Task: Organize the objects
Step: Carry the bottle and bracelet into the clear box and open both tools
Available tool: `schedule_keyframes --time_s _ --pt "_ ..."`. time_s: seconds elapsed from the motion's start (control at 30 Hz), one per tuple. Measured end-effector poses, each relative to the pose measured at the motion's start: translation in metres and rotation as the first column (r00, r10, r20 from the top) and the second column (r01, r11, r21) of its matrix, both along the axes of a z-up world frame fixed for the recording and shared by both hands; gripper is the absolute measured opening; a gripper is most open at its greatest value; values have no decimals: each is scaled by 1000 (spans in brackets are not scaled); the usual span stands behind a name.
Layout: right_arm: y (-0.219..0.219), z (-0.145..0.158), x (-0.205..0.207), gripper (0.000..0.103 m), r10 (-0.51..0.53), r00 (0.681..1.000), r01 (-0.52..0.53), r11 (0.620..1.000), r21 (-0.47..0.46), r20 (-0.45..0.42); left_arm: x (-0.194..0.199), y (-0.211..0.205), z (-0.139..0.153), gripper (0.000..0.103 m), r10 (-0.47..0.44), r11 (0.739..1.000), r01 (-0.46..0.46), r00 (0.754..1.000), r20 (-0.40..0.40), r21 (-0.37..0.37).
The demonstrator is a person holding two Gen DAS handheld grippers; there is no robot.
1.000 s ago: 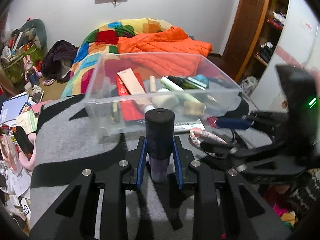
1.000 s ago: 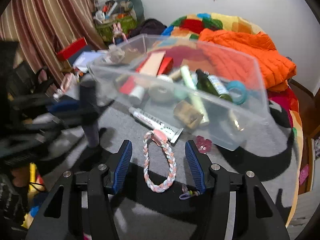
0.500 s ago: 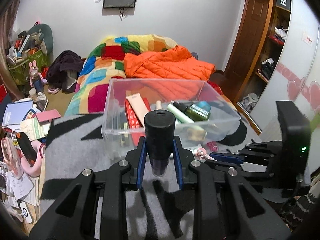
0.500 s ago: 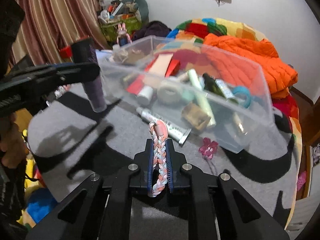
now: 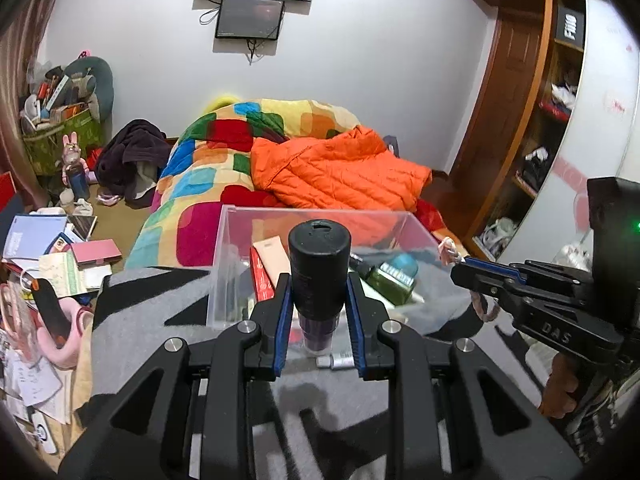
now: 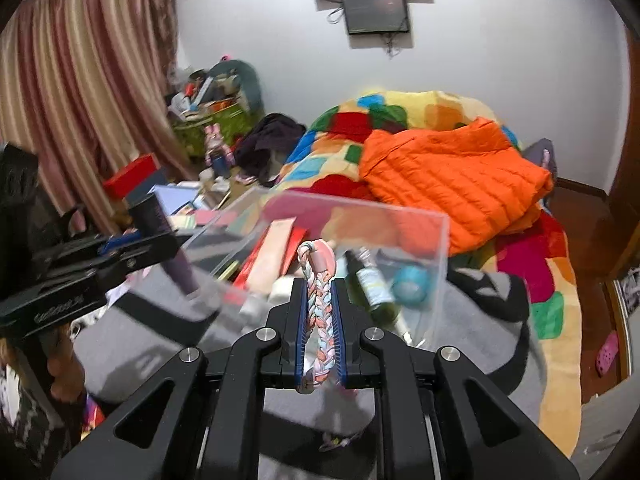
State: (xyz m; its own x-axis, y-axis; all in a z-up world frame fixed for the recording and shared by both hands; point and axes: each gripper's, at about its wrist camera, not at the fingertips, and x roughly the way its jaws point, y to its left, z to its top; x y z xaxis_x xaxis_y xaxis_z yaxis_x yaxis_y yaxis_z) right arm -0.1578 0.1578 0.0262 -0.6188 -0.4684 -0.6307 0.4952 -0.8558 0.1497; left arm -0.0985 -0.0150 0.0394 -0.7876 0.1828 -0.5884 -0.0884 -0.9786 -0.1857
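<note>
My left gripper is shut on a dark bottle with a black cap, held upright in the air just before the clear plastic bin. My right gripper is shut on a braided pastel bracelet with a pink clasp, lifted in front of the bin. The bin holds a green bottle, tubes and a teal roll. In the left wrist view the right gripper is at the bin's right side. In the right wrist view the left gripper with the bottle is at the bin's left.
The bin stands on a grey and black blanket. A white tube lies on it under the bottle. Behind are a colourful quilt and an orange jacket. Books and clutter lie left; a wooden shelf stands right.
Both grippers have risen with their objects. The bottle and the bracelet are higher above the blanket and closer to the level of the bin's rim. The bracelet was grasped one second ago.
</note>
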Motion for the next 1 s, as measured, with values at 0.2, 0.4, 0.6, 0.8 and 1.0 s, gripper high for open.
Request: schedule_keyframes --time_s 0.2,0.4,0.6,0.8,1.0 --pt "-2 -3 -25 10 -49 999 49 999 11 15 -15 -3 4 25 39 999 -39 999 -18 -6" --pt "-16 -18 -43 11 -52 998 50 997 65 30 -39 -6 -9 25 82 994 -81 997 10 -67" --pt "-30 -33 -52 11 -31 998 25 994 104 53 -58 -10 -32 25 98 991 -90 992 81 -97" --pt "-36 -44 -55 16 -24 996 14 993 121 83 -62 -6 -42 28 87 991 -75 990 113 -112" --pt "-32 -42 -51 42 -2 995 -7 995 96 98 -55 0 -38 45 87 989 -76 992 89 -127"
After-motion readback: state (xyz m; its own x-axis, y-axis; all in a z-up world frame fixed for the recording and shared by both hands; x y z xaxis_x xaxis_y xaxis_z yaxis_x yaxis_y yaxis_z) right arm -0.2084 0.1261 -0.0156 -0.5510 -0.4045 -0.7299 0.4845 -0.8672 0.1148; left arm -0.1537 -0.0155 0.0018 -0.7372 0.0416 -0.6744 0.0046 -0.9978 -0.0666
